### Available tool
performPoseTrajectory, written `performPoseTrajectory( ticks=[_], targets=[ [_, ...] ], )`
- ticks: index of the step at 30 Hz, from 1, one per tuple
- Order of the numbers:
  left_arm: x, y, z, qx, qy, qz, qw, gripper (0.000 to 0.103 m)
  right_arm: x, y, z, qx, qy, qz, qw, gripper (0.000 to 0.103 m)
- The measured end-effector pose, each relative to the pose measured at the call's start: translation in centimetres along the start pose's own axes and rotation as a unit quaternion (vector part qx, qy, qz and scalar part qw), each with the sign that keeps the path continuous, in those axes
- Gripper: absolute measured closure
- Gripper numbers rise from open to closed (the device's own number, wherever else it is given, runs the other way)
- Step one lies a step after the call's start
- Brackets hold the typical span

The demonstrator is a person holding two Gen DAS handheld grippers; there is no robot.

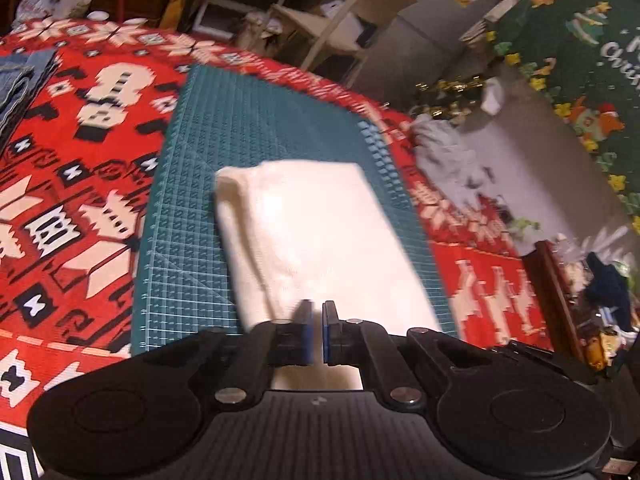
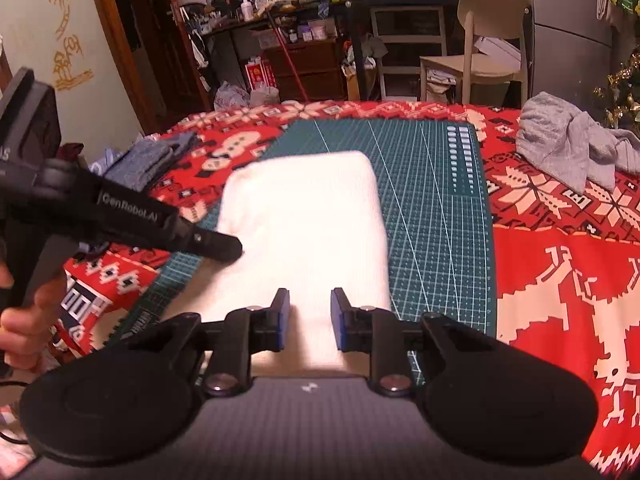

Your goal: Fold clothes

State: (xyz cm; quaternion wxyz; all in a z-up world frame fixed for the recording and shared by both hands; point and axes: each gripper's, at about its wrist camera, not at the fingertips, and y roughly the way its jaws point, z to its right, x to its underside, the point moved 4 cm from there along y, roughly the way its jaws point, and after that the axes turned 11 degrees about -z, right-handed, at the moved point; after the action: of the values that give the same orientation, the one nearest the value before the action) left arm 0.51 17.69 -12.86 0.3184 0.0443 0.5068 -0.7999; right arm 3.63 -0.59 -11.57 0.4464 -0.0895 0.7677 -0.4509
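The white, folded, rectangular cloth (image 2: 304,224) lies on the green gridded cutting mat (image 2: 436,208). Left gripper (image 1: 316,330) nearly clenched, empty; right gripper (image 2: 310,318) released. Any further fold should keep edges aligned.

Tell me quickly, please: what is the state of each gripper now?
Left gripper: jaws nearly shut, holding nothing visible, over the white folded cloth.
Right gripper: open, empty.

white cloth (image 1: 320,236) near edge hidden, blurred
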Motion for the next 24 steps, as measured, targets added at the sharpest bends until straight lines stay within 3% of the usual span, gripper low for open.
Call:
performPoseTrajectory(
  ticks=[6, 8, 10, 16, 18, 20, 24],
  targets=[
    [-0.1, 0.4, 2.2, 0.003, 0.024, 0.003, 0.9997, 0.087, -1.4, 0.8, 0.1, 0.016, 0.007, -0.002, 1.0, 0.079],
    [0.3, 1.0, 2.2, -0.001, 0.015, -0.008, 0.9999, 0.086, -1.2, 1.3, -0.1, 0.02, 0.007, -0.009, 1.0, 0.072],
    [0.6, 1.1, 2.2, -0.004, 0.013, -0.01, 0.9999, 0.074, -1.0, 1.8, -0.5, 0.024, 0.005, -0.016, 1.0, 0.069],
    [1.0, 0.2, 2.3, -0.005, 0.016, -0.003, 0.9999, 0.063, -0.7, 2.0, -0.6, 0.026, -0.001, -0.018, 0.999, 0.068],
    [1.2, -0.1, 2.4, -0.005, 0.017, -0.001, 0.9998, 0.06, -0.6, 1.9, -0.8, 0.028, -0.001, -0.019, 0.999, 0.064],
    [1.3, -0.4, 2.4, -0.005, 0.018, 0.002, 0.9998, 0.055, -0.2, 1.7, -1.3, 0.031, -0.006, -0.018, 0.999, 0.047],
    [1.4, -1.0, 2.4, -0.005, 0.019, 0.004, 0.9998, 0.05, 0.4, 1.4, -2.3, 0.037, -0.017, -0.017, 0.999, 0.041]
  ],
)
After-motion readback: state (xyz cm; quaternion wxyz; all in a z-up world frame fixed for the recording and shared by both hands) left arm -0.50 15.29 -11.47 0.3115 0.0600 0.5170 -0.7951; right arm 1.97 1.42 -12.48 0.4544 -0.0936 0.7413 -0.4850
